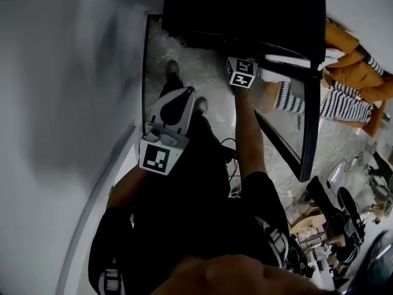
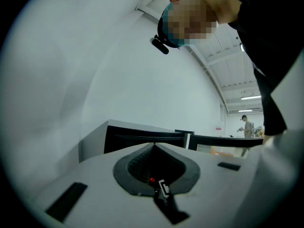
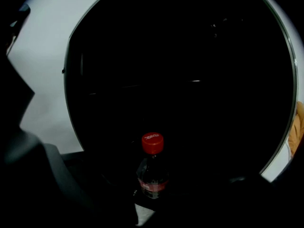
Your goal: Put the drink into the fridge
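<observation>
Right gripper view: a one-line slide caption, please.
Red-capped drink bottle, upright and low in frame, against the fridge's dark open interior.

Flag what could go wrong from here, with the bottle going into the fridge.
1. The fridge interior is nearly black in the right gripper view and its shelves are barely readable. The bottle, apparently held in the right gripper, could clip a shelf edge or land half off it.
2. The open door stands close beside the right arm; a bump might swing it.
</observation>
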### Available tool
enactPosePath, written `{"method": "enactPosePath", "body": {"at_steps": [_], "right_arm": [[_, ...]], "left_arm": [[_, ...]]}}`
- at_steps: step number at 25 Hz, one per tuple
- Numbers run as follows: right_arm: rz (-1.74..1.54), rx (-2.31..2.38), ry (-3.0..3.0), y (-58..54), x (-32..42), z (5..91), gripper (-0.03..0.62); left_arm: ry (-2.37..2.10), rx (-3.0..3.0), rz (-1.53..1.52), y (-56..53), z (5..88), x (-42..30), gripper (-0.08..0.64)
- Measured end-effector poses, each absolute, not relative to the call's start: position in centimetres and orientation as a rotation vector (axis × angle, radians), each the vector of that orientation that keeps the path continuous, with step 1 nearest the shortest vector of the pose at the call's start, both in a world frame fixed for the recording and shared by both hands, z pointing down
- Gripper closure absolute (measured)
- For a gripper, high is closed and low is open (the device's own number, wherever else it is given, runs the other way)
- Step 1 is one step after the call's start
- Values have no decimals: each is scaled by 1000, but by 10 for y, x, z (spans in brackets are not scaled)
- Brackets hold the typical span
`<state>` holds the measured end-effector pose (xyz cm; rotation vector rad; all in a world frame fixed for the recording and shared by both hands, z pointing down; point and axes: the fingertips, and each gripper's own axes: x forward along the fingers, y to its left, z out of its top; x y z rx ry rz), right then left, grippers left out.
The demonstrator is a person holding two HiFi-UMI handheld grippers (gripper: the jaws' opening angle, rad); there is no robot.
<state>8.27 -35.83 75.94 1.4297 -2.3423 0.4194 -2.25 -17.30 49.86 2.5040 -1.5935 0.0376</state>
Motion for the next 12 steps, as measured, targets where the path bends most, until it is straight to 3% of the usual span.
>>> {"method": "enactPosePath", "body": {"at_steps": [12], "right_arm": [[390, 1452, -2323, -375, 80, 784, 459]], "left_arm": [[-1584, 2474, 64, -178, 515, -27, 555]]}}
